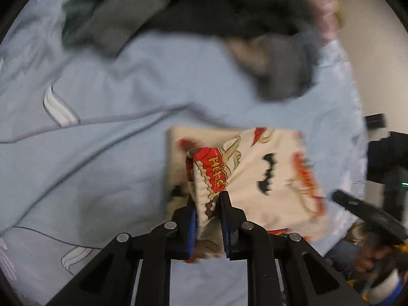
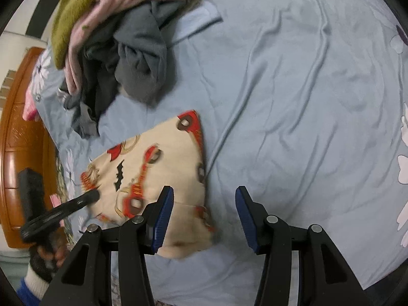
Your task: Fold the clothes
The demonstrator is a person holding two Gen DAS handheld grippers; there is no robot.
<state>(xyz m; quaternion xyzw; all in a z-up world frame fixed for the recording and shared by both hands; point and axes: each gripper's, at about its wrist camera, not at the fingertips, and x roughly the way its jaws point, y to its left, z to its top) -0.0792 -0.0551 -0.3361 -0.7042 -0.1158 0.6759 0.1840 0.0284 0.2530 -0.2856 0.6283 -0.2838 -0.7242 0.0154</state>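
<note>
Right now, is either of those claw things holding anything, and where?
The left gripper pinches a raised fold of the cream printed garment. The right gripper is open, holding nothing.

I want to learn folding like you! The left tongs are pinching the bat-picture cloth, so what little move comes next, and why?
Probably lift the left tongs a little and carry the pinched edge across the cream bat-print garment, then lay it flat. The cloth bunches up between them, so that fold looks unfinished; the right tongs hang open at its edge.
</note>
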